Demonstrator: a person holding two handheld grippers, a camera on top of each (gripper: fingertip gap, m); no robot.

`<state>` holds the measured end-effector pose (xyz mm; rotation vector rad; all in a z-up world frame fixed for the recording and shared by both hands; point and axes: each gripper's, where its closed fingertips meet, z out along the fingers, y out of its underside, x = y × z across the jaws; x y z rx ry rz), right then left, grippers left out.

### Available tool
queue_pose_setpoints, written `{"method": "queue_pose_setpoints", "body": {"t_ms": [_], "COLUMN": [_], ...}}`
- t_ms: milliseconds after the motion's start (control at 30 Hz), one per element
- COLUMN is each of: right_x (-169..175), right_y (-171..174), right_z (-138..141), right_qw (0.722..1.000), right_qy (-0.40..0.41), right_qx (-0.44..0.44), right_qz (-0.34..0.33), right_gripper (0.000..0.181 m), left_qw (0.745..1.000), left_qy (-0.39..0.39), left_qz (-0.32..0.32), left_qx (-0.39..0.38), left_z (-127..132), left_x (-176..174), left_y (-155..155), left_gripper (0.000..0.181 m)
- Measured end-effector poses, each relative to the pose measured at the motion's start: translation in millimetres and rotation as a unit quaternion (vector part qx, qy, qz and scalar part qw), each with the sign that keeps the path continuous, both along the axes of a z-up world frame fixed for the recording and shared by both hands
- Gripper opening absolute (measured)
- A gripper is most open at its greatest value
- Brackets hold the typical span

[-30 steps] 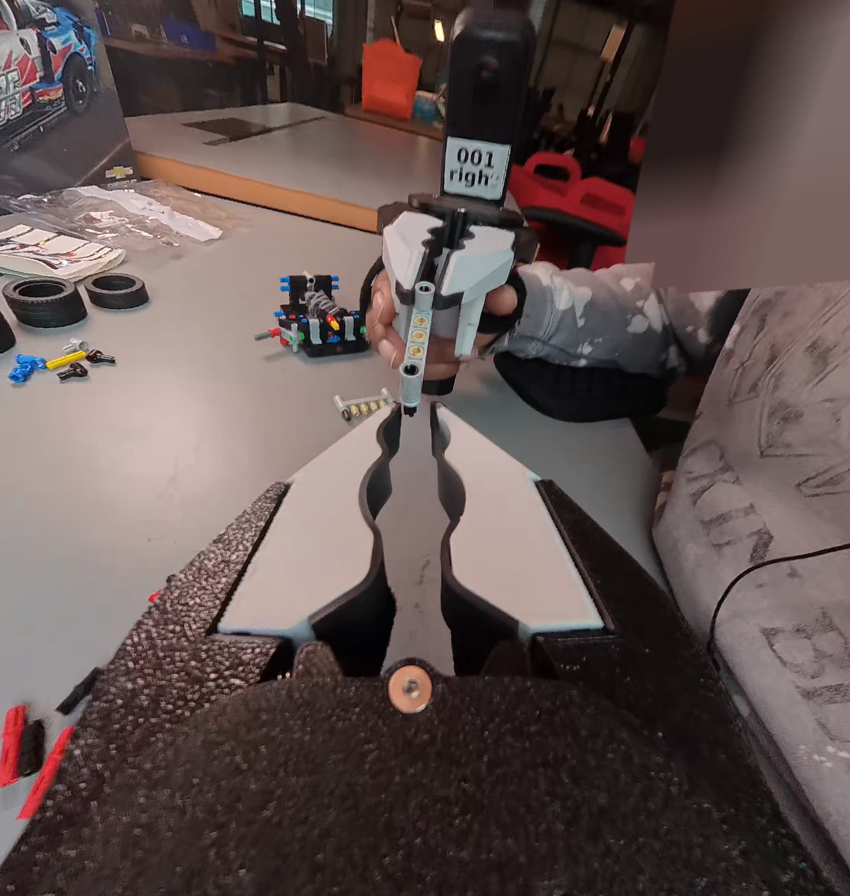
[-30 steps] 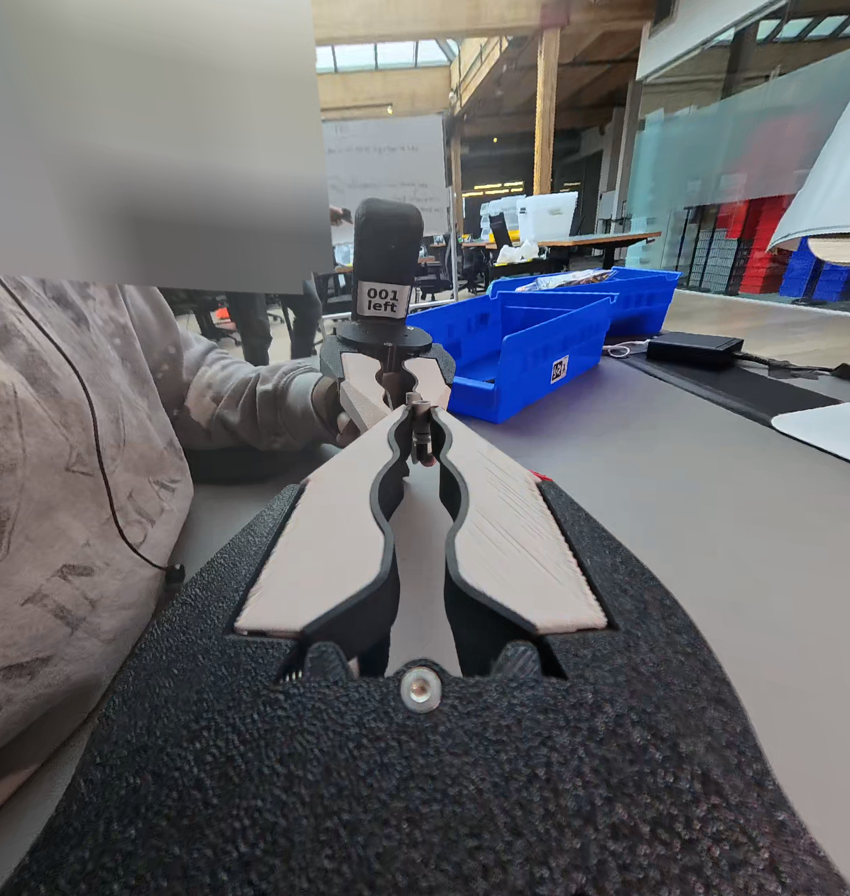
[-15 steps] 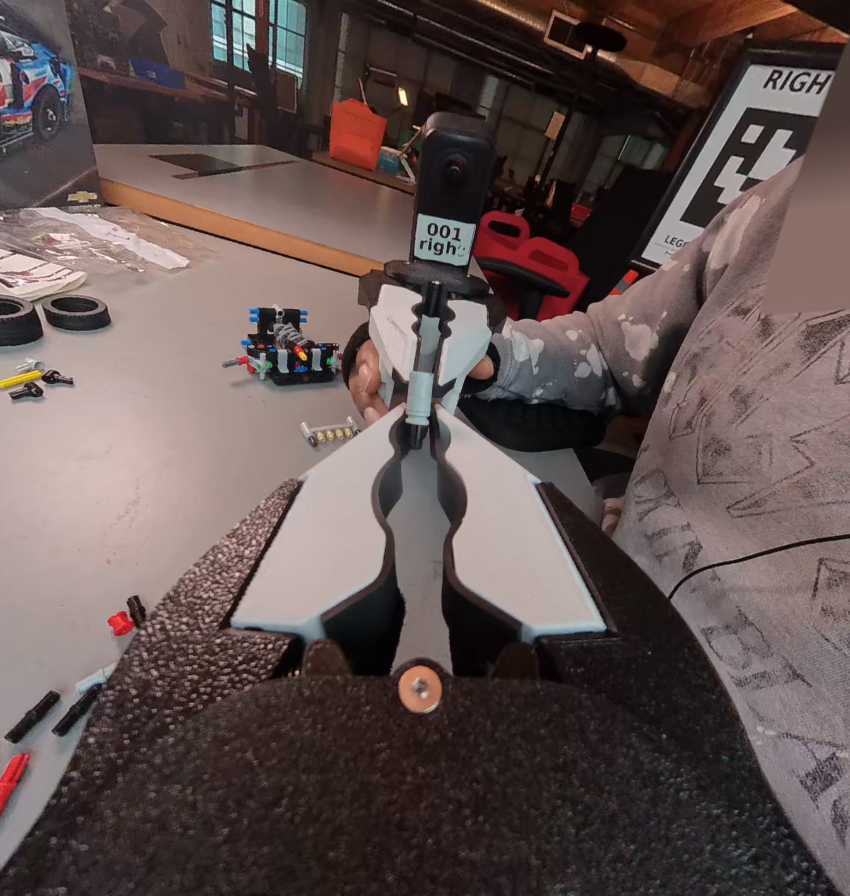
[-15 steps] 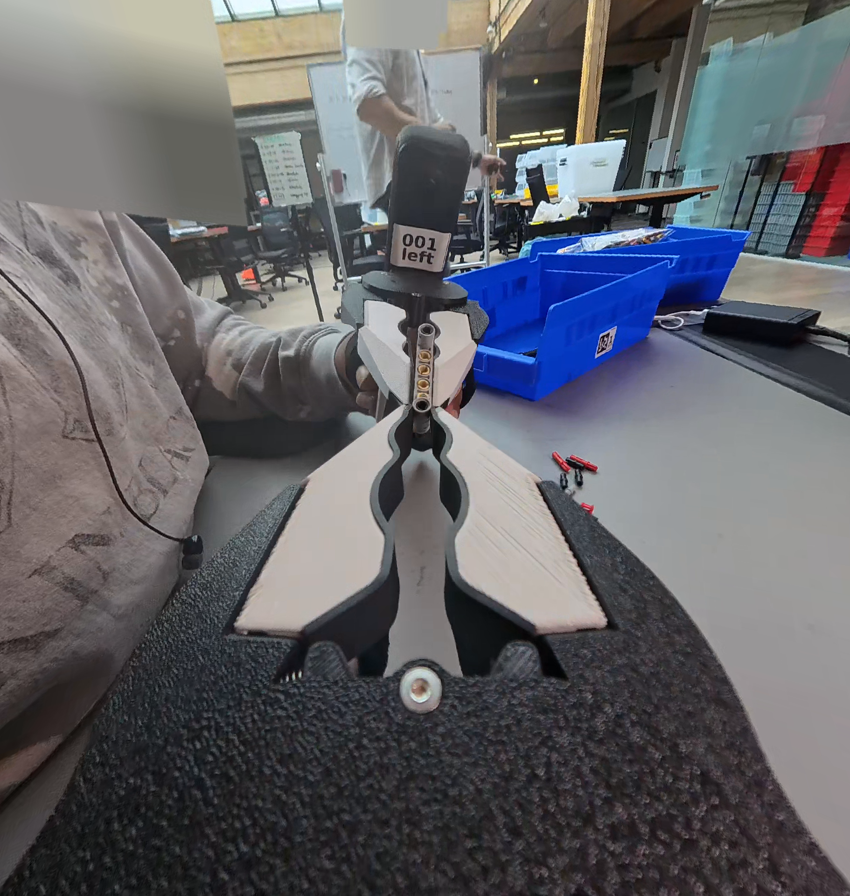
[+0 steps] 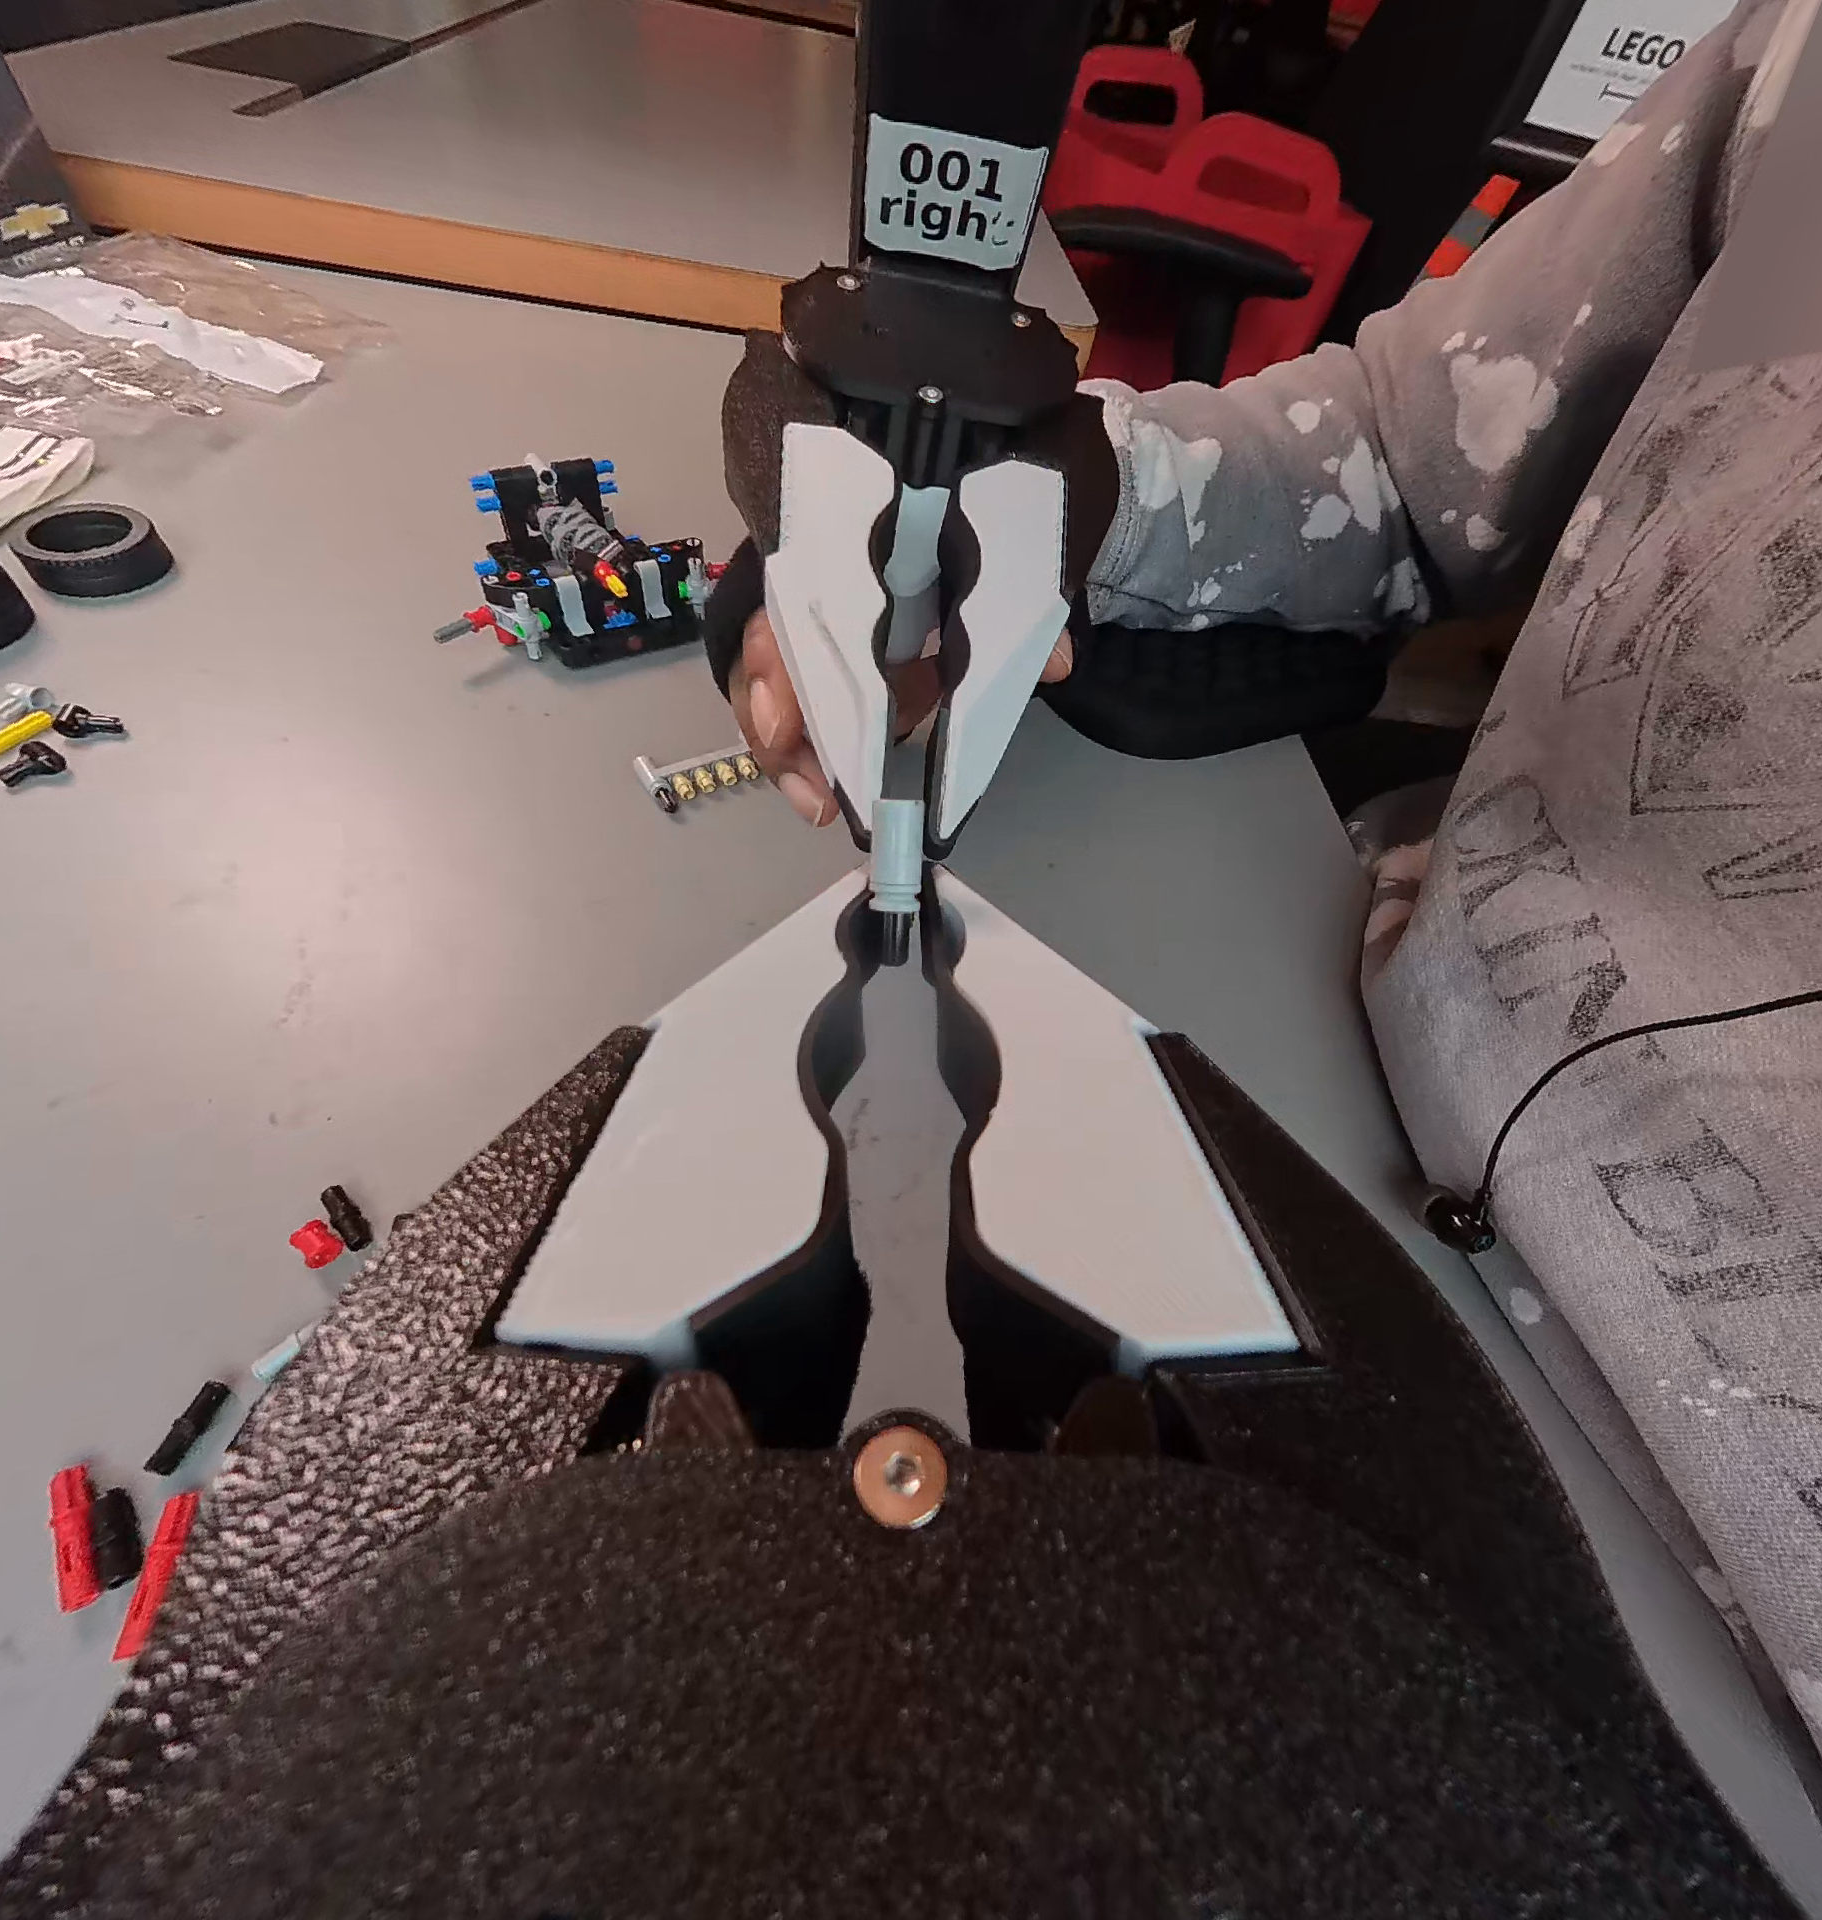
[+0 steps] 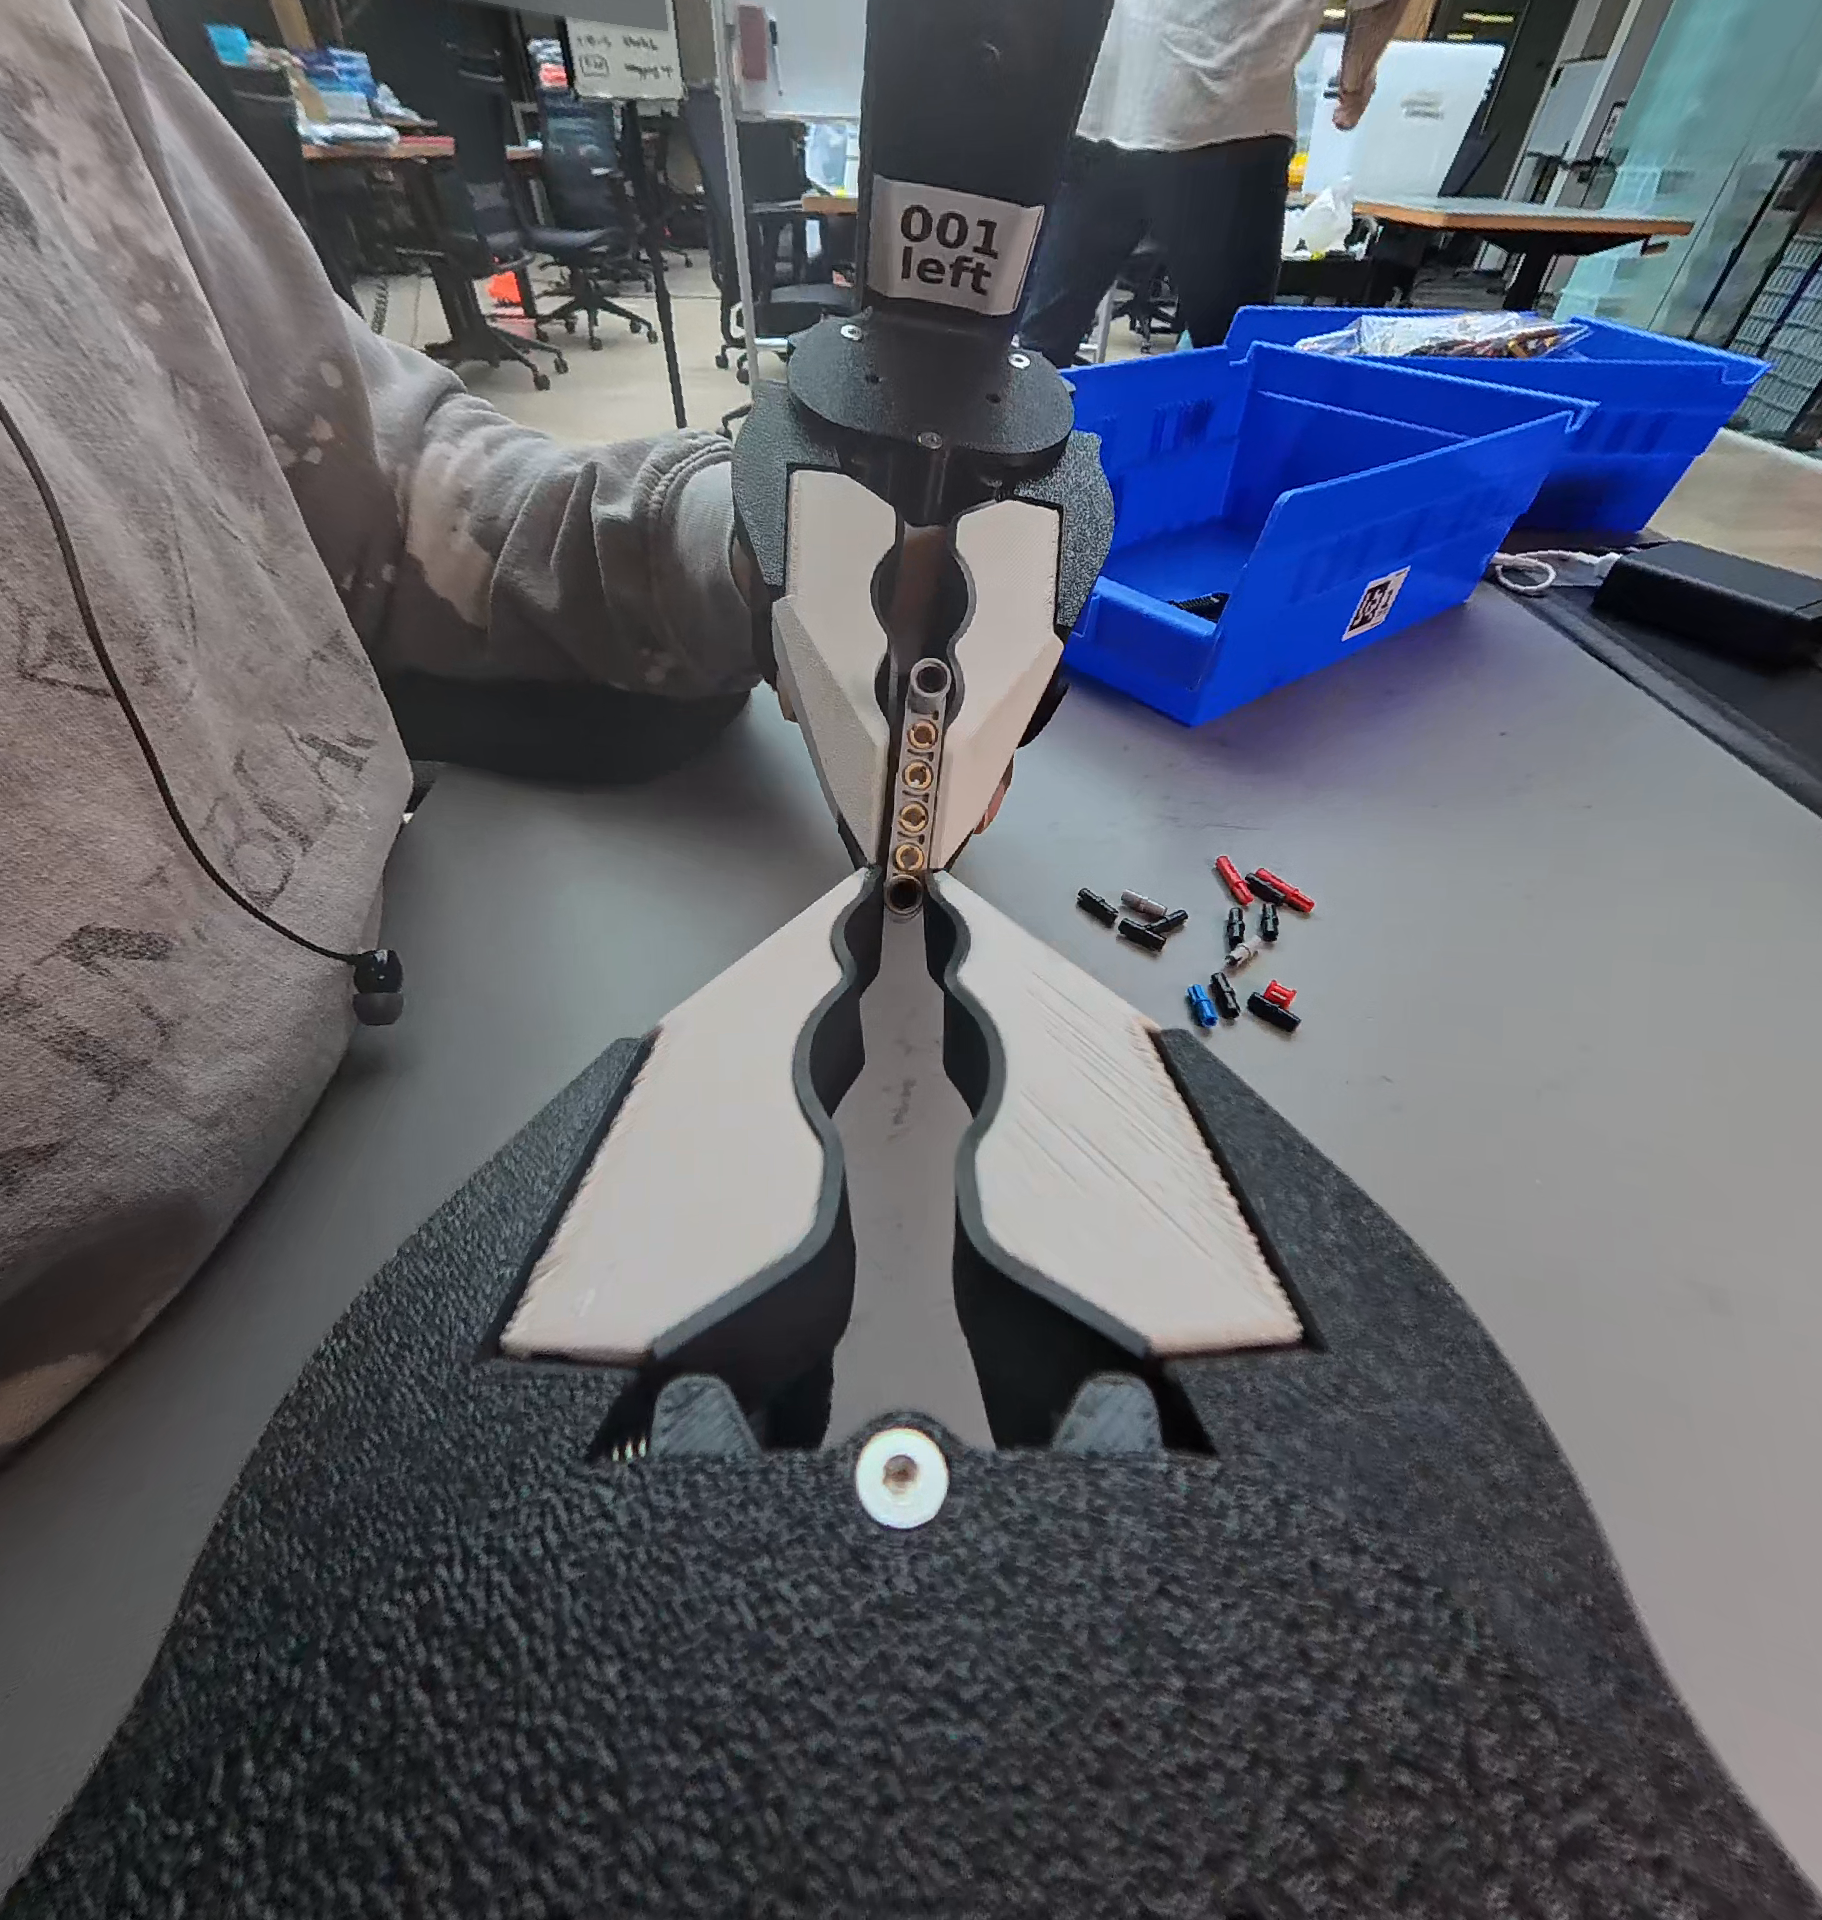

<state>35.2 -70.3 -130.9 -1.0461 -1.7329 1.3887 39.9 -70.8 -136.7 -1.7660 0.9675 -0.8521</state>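
My two grippers face each other tip to tip above the grey table (image 5: 367, 935). My right gripper (image 6: 902, 899) is shut on the lower end of a grey beam (image 6: 915, 774) with several holes holding tan pins. The beam stands up in front of the left gripper's fingers (image 6: 834, 675). In the left wrist view my left gripper (image 5: 894, 920) is shut on a small black pin (image 5: 894, 935). The pin meets the end of the grey beam (image 5: 899, 844) at the right gripper's (image 5: 902, 831) tips. A hand holds each gripper.
In the left wrist view: a part-built brick model (image 5: 585, 582), black tyres (image 5: 91, 545), a second beam with tan pins (image 5: 699, 777), loose pins (image 5: 107, 1538) and plastic bags (image 5: 128, 332). In the right wrist view: blue bins (image 6: 1302, 540), scattered pins (image 6: 1229, 945), a black adapter (image 6: 1728, 597), and a person's grey sleeve on the left. The grippers are tip to tip, or close to it.
The grippers have closed in on each other until their tips meet. The beam's end has come down onto the black pin in my left gripper. Both views have tilted towards the table.
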Motion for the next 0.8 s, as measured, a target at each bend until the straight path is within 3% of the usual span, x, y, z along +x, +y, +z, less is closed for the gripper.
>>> {"method": "queue_pose_setpoints", "body": {"t_ms": [133,200,300,433,800], "right_x": [0,-1,-2,-1,-4], "right_y": [3,3,0,-3,-8], "right_z": [5,7,14,19,-19], "right_qw": [1.0,1.0,0.999,0.998,0.998], "right_qy": [0.011,0.018,0.035,0.044,-0.056], "right_qx": [-0.015,-0.02,-0.039,-0.055,-0.012], "right_qz": [-0.007,-0.009,-0.004,0.002,0.03], "right_gripper": [0.007,0.007,0.007,0.007,0.007], "left_qw": [0.999,0.998,0.995,0.994,0.998], "left_qy": [-0.034,-0.07,-0.099,-0.11,0.047], "left_qz": [0.001,0.002,-0.008,-0.013,-0.026], "left_qx": [0.0,-0.006,-0.009,-0.007,-0.021], "left_z": [5,11,17,23,-17], "left_x": [0,0,1,0,-4], "left_y": [2,3,2,-1,-7], "left_gripper": [0.007,0.02,0.008,0.007,0.007]}}
